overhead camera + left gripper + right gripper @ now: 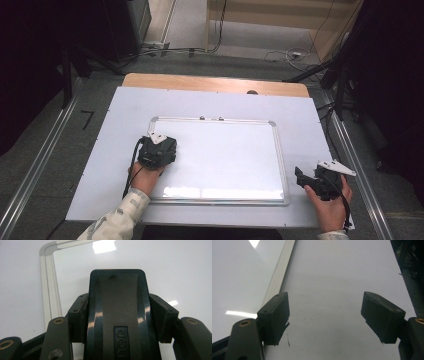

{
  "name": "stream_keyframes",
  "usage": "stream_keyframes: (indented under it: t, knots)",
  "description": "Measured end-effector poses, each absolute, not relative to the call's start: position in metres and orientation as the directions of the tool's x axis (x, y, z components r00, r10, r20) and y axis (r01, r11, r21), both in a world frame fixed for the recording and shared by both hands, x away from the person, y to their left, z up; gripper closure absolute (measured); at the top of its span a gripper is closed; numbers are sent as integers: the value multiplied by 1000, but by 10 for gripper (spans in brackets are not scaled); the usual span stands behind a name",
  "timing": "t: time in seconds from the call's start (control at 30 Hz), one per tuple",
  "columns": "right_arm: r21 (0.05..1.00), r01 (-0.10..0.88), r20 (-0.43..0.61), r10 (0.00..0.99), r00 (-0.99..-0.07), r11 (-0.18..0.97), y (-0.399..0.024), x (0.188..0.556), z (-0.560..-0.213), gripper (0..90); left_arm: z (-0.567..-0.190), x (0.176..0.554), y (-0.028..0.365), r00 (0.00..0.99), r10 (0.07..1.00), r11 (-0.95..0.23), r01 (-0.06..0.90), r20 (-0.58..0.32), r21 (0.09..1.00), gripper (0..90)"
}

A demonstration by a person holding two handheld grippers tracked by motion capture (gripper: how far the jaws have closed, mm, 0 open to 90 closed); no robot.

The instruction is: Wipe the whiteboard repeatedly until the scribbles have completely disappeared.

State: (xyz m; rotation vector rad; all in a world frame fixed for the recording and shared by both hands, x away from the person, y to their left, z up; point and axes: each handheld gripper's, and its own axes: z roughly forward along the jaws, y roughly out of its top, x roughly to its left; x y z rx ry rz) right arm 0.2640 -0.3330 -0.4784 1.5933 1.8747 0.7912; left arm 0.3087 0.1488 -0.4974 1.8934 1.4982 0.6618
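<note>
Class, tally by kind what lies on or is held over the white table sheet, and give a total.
Whiteboards: 1, the whiteboard
Erasers: 1, the black eraser clamped in the left tongs
Tongs: 2, the left tongs and the open right tongs
Total: 4

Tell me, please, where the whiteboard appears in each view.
High view: whiteboard, centre of the table.
Left gripper view: in the background, behind the black eraser.
Right gripper view: along the left side.
Shared landmark: its silver frame.
</note>
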Motion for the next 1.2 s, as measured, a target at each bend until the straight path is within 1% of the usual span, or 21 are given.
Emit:
stream_keyframes:
  t: [0.17,0.3,0.43,0.63,0.8,1.0,1.2]
  knots:
    - [742,661,-28,989,-144,117,-334,264,-478,219,-497,325,152,184,983,-125,664,0,737,408]
    - [742,660,-27,990,-142,115,-336,263,-477,219,-497,328,153,180,984,-122,666,1,736,408]
    - [744,659,-26,990,-140,113,-337,262,-477,219,-497,324,153,181,984,-125,668,3,734,409]
    - [744,659,-28,991,-134,111,-338,262,-477,219,-497,308,154,198,980,-138,666,4,733,408]
    - [742,660,-29,990,-138,114,-337,261,-477,219,-497,303,154,188,982,-129,667,1,734,408]
    - [746,657,-27,990,-136,110,-338,261,-476,219,-497,311,159,169,986,-117,669,4,734,408]
    - [742,661,-24,990,-140,112,-337,262,-477,219,-497,328,161,139,990,-95,671,0,736,408]
